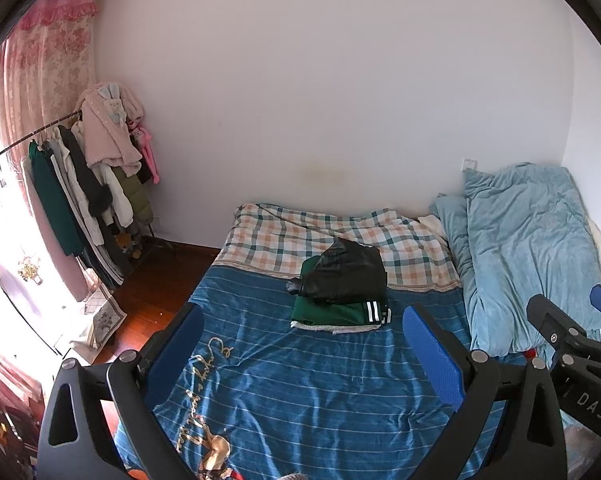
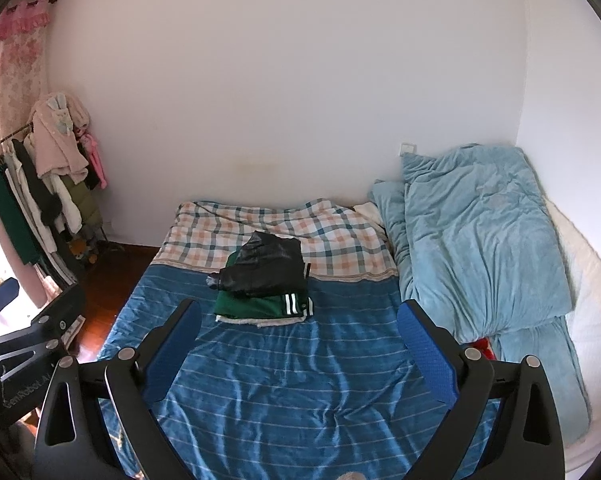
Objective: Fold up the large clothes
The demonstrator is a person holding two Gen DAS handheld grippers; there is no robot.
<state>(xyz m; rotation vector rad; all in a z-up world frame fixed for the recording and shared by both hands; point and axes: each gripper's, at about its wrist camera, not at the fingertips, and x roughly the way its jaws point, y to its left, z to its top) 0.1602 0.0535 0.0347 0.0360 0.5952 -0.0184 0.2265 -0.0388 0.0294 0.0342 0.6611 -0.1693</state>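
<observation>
Between garments: both grippers empty above the bed, 1 folded stack in place.

Your left gripper (image 1: 302,348) and right gripper (image 2: 298,344) hold their blue-padded fingers spread wide, gripping nothing, over the blue striped bedsheet (image 2: 284,392). The stack of folded clothes (image 2: 266,284), a glossy black garment on a green one with white stripes, sits mid-bed at the edge of the checked blanket (image 2: 228,224). No unfolded garment lies within reach; judged next, you must fetch one, perhaps from the clothes rack (image 1: 84,184).
</observation>
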